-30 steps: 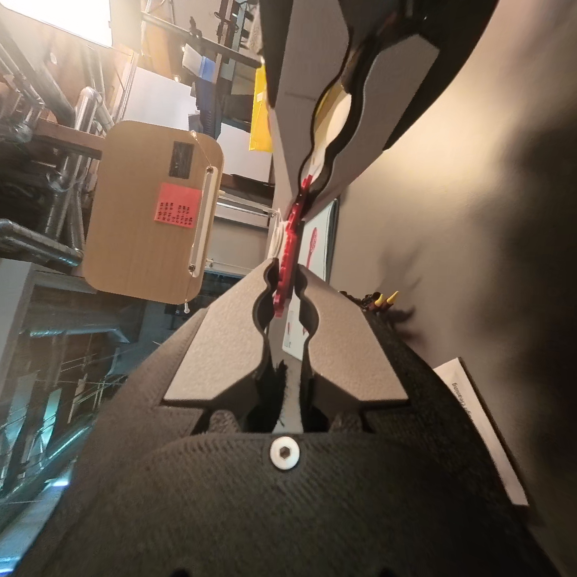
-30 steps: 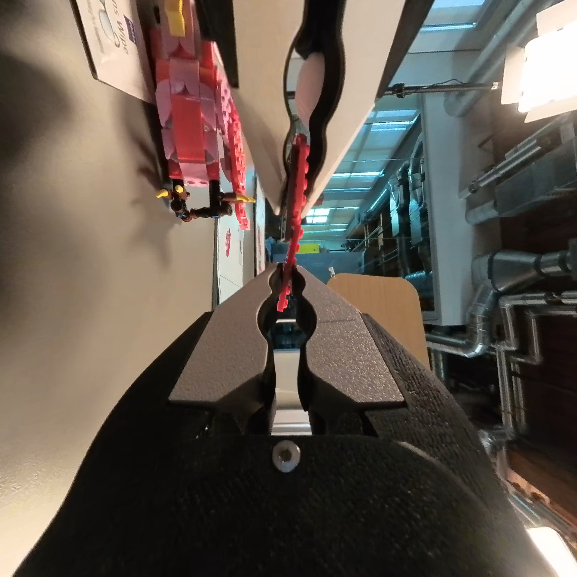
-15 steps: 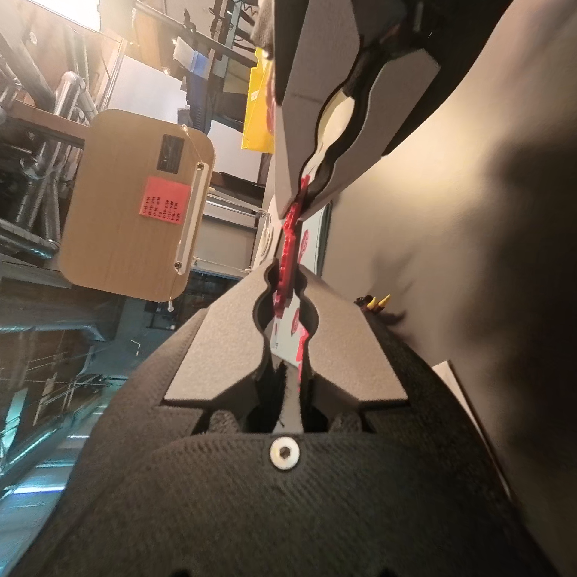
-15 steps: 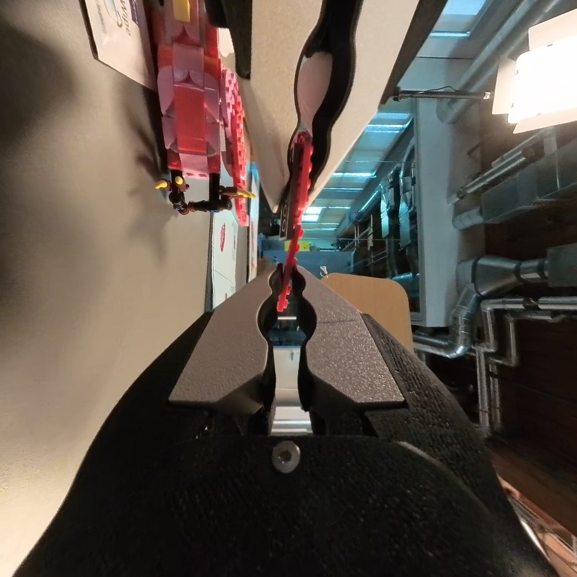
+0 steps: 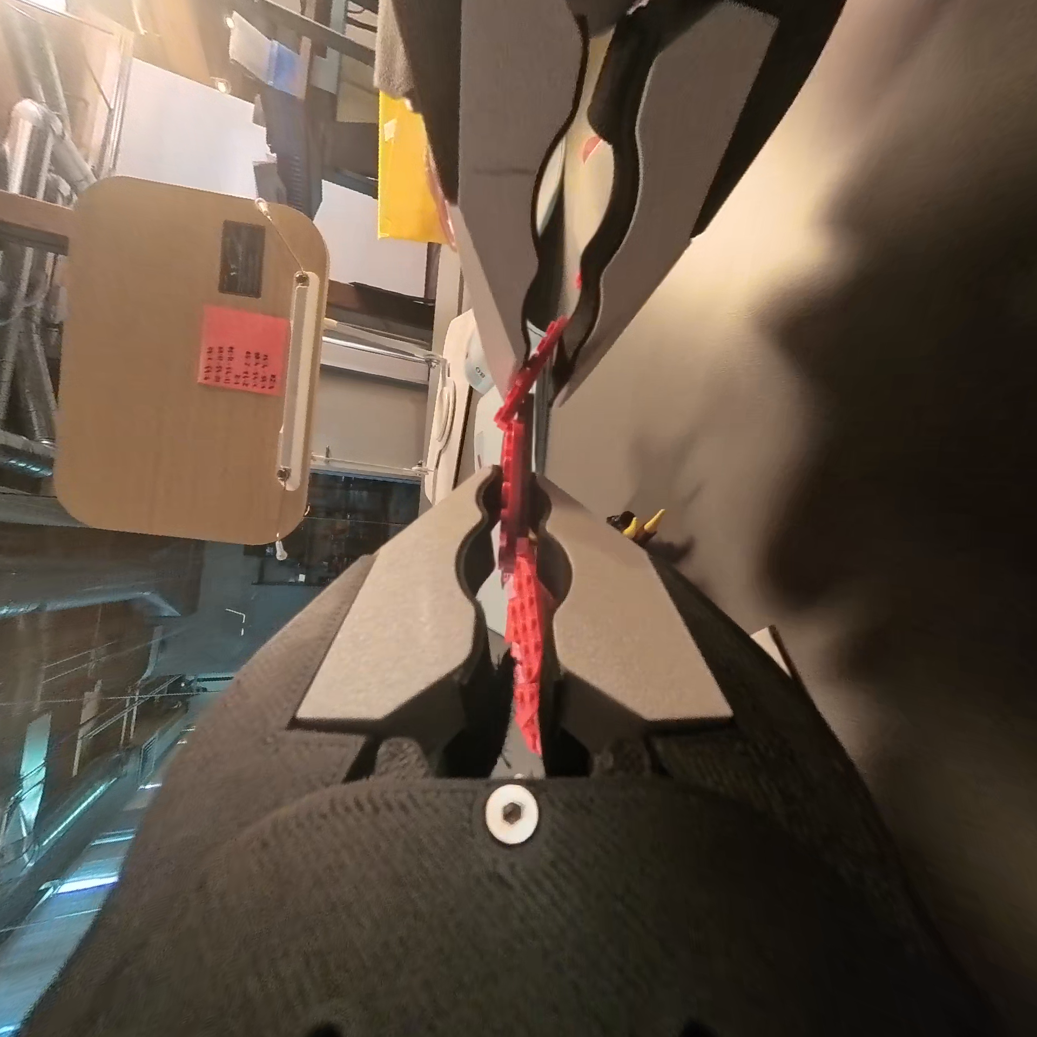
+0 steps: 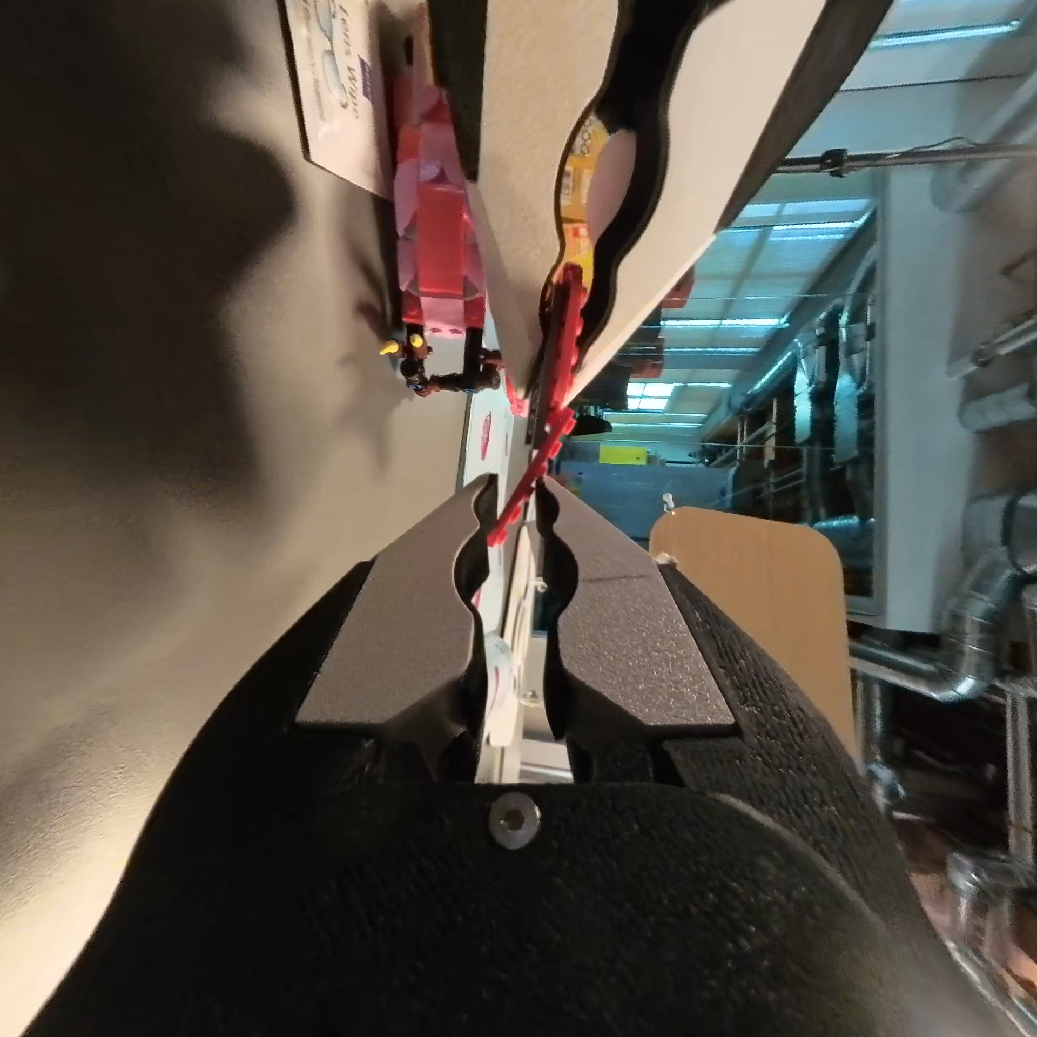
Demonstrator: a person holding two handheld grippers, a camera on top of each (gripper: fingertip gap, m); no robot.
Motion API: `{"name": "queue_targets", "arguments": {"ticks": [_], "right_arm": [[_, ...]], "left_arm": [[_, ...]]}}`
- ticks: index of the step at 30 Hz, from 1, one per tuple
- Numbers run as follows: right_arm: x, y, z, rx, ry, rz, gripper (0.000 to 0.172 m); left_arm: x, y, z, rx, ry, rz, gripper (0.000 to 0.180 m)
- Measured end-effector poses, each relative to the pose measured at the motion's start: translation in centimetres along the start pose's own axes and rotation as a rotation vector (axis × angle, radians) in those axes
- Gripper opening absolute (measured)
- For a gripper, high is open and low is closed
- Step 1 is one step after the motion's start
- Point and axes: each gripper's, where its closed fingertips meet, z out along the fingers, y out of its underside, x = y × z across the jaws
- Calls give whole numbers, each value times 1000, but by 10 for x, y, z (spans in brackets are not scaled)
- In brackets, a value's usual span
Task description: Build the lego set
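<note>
My left gripper (image 5: 515, 482) is shut on a red studded brick plate (image 5: 524, 606) that reaches back between its fingers. The plate's thin far end (image 6: 527, 477) slants between the fingers of my right gripper (image 6: 516, 488), whose jaws stand apart. That end leans near the right fingertip (image 6: 547, 499) and is not pinched. The two grippers face each other tip to tip above a grey table (image 6: 168, 449). The right gripper shows at the top of the left wrist view (image 5: 538, 370). The left gripper shows at the top of the right wrist view (image 6: 553, 393).
A red and pink brick model (image 6: 437, 264) with black legs and yellow claws stands on the table, next to a white packet (image 6: 331, 84). A printed sheet (image 6: 485, 437) lies beyond. A wooden board with a pink note (image 5: 179, 370) hangs in the background. Less than 4 cm separates the two grippers' tips.
My right gripper's jaws have opened off the red plate's thin end, which now slants loose between them. My left gripper has kept its hold on the plate.
</note>
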Motion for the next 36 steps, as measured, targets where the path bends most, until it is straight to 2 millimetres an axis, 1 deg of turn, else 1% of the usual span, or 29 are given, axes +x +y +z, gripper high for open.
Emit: {"name": "queue_targets", "arguments": {"ticks": [6, 9, 11, 14, 17, 21, 23, 25, 31, 36], "right_arm": [[-3, 2, 0, -4, -24, -7, 11], [-3, 11, 0, -41, -30, -17, 5], [-4, 9, -2, -30, -44, -6, 2], [-12, 9, -2, -30, -91, -9, 2], [-22, 8, -4, -22, -162, 28, 3], [-42, 6, -12, -35, -340, 102, 3], [-49, 7, -17, -53, -414, 136, 3], [-54, 8, -19, -64, -451, 150, 3], [-55, 8, -21, -67, -463, 175, 3], [-54, 0, -23, -24, -469, 217, 7]], "left_arm": [[3, 0, 0, -10, 24, 0, 6], [9, 1, 1, -21, 60, 12, 6], [14, 1, 1, -26, 82, 26, 6], [20, 2, 2, -37, 111, 29, 6], [29, 1, 2, -58, 166, 11, 6], [47, -3, 1, -105, 279, -37, 6], [53, -5, 2, -116, 303, -60, 7], [57, -6, 3, -127, 315, -76, 7], [62, -6, 5, -122, 333, -111, 6], [62, -7, 6, -104, 336, -138, 7]]}}
